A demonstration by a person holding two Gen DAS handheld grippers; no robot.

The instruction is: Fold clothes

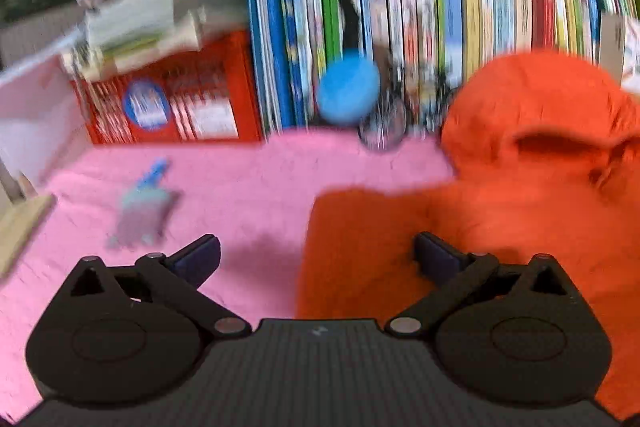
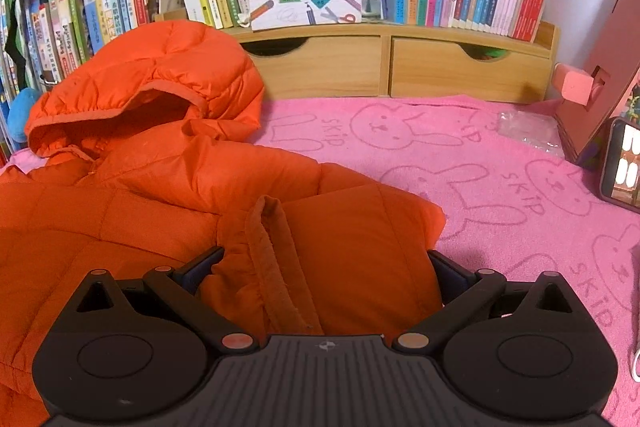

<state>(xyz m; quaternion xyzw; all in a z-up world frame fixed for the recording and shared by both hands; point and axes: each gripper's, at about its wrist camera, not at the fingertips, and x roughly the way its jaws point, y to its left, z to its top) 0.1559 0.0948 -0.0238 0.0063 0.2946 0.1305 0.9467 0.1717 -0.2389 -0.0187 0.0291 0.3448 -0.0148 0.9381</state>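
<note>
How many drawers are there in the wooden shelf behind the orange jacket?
2, side by side under the books: the left drawer just behind the orange jacket's hood, the right drawer next to it. Others may be hidden behind the jacket.

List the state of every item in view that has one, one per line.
Orange jacket: spread flat on the pink towel, hood up, sleeve folded in.
Left hand-held gripper: open, empty.
Right hand-held gripper: open around the sleeve cuff.
Drawers: shut.
Phone: screen lit.
</note>
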